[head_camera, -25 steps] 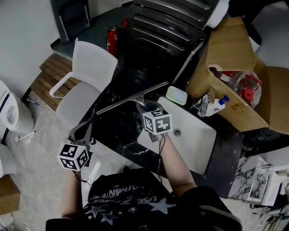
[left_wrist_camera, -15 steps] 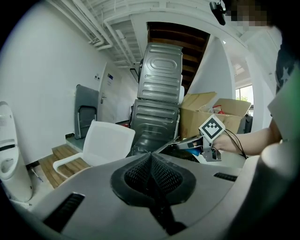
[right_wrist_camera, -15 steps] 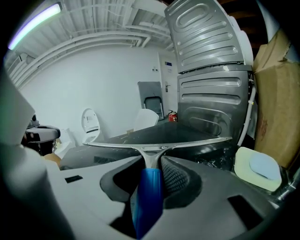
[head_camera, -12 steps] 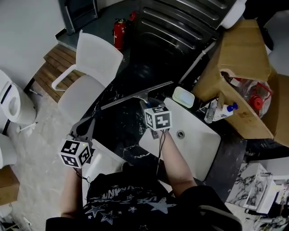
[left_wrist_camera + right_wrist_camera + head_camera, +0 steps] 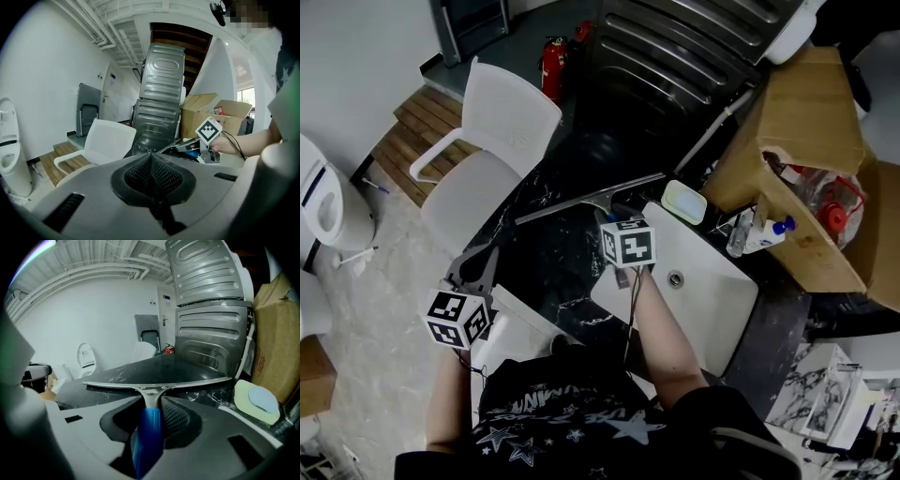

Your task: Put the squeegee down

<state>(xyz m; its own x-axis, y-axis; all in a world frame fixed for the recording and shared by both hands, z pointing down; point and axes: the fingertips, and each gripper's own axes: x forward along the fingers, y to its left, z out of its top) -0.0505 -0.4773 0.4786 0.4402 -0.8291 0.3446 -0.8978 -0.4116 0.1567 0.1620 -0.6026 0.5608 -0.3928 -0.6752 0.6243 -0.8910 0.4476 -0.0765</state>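
The squeegee (image 5: 586,199) has a long metal blade and a blue handle (image 5: 147,430). My right gripper (image 5: 612,219) is shut on that handle, and its marker cube hides the grip in the head view. In the right gripper view the blade (image 5: 159,380) stretches crosswise just ahead of the jaws, low over the black marble counter (image 5: 548,258). Whether it touches the stone I cannot tell. My left gripper (image 5: 476,264) hovers at the counter's near left corner, shut with nothing between its pads (image 5: 161,176).
A white sink (image 5: 708,281) lies right of my right hand, with a soap dish (image 5: 684,202) at its far corner. A spray bottle (image 5: 757,234) and cardboard boxes (image 5: 797,131) stand further right. A white chair (image 5: 492,150) is left of the counter.
My right gripper has sunk a little toward the counter with the squeegee still in it. The left gripper has stayed where it was.
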